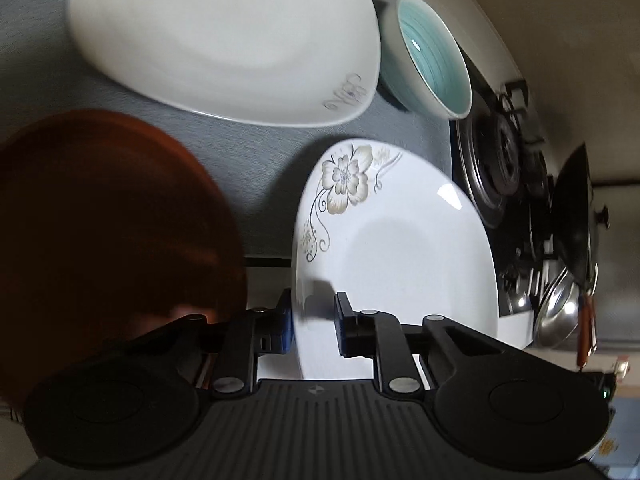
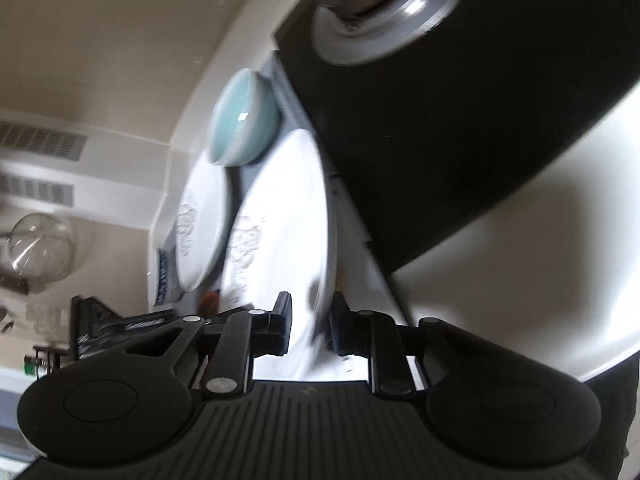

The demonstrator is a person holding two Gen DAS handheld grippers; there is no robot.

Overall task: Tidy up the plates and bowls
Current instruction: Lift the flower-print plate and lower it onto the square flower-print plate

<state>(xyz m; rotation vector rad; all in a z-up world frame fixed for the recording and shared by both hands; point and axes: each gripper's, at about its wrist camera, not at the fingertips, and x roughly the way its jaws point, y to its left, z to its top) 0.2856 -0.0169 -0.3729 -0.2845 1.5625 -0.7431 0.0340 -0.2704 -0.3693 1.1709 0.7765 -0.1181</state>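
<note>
Left gripper (image 1: 314, 318) jaws pinch flower plate (image 1: 400, 240) rim, likely to lift it. Right gripper (image 2: 310, 322) jaws pinch white plate (image 2: 280, 224) edge. Teal bowl (image 1: 434, 54) at 1 o'clock.

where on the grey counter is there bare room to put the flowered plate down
One bare strip of grey counter runs between the brown plate, the big white plate and the flowered plate in the left tool. It is crowded toward the teal bowl and stove burner.
</note>
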